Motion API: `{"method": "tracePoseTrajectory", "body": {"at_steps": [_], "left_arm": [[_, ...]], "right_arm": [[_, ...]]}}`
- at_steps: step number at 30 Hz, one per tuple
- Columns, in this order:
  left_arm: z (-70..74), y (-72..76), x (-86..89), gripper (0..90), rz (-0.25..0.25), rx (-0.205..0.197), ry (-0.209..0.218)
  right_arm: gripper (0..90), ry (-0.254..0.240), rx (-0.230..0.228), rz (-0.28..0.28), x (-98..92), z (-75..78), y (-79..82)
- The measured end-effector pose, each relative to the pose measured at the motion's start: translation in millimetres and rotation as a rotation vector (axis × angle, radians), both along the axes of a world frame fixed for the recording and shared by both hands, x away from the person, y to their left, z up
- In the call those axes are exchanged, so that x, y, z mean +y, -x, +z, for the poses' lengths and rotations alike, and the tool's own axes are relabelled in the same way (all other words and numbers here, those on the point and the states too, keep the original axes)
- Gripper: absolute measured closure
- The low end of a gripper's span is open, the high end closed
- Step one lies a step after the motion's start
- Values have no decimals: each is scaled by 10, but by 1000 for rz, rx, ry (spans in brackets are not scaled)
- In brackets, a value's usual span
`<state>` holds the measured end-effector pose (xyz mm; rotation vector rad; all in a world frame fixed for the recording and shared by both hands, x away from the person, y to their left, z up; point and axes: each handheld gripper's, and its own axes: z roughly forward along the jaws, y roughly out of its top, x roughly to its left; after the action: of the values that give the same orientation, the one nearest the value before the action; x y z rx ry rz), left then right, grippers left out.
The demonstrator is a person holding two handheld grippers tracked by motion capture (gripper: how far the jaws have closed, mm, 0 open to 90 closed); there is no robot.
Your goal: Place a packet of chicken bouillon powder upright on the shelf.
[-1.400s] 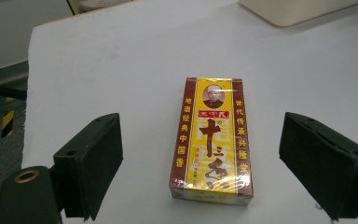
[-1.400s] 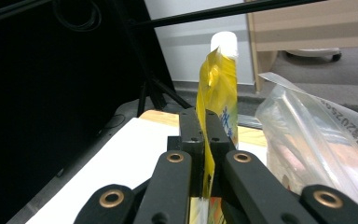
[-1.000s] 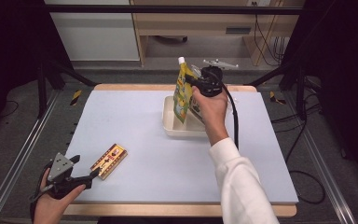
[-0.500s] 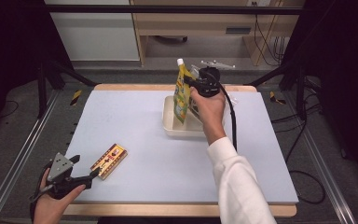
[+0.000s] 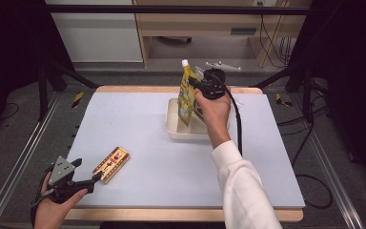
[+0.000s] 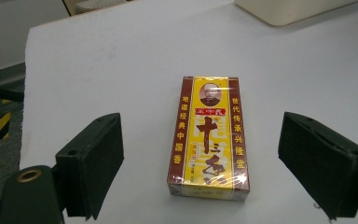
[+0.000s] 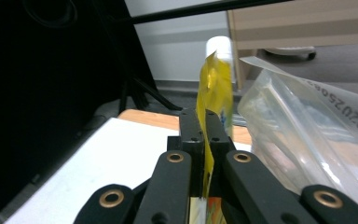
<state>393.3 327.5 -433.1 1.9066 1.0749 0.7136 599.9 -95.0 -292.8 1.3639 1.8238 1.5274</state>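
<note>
Two grippers work a white table: at the far side, the right gripper clamps a yellow pouch upright over a cream tray; near left, the left gripper spreads wide around a flat box.

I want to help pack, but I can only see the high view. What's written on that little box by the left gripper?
Observer: The box is yellow and red, with Chinese characters and a small portrait on top.
Operator: Is the left gripper grabbing it?
Observer: No. The left gripper is open, one jaw on each side of the box, neither touching.
Operator: And the yellow pouch?
Observer: The right gripper is shut on the yellow pouch, pinching its thin edge below the white cap.
Operator: Anything beside it?
Observer: A clear plastic bag, printed with numbers.
</note>
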Motion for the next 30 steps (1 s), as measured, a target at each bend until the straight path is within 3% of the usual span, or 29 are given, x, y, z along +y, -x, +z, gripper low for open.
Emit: {"method": "tracePoseTrajectory", "body": {"at_steps": [6,11,19,24,28,30], "left_arm": [[6,4,5,140,0,-2,3],[-1,-3,-5,140,-3,0,0],[2,1,-3,140,-2,-2,1],[8,1,6,141,-3,-4,2],[7,2,0,142,-6,-5,-1],[8,2,0,142,-5,-6,0]], "right_arm": [[900,-4,-25,-18,0,9,9],[900,3,-17,-20,-33,34,13],[900,0,4,-14,18,-74,-47],[900,2,-9,-5,82,-98,-58],[900,56,-33,3,123,-168,-45],[900,54,-33,7,119,-195,-49]]}}
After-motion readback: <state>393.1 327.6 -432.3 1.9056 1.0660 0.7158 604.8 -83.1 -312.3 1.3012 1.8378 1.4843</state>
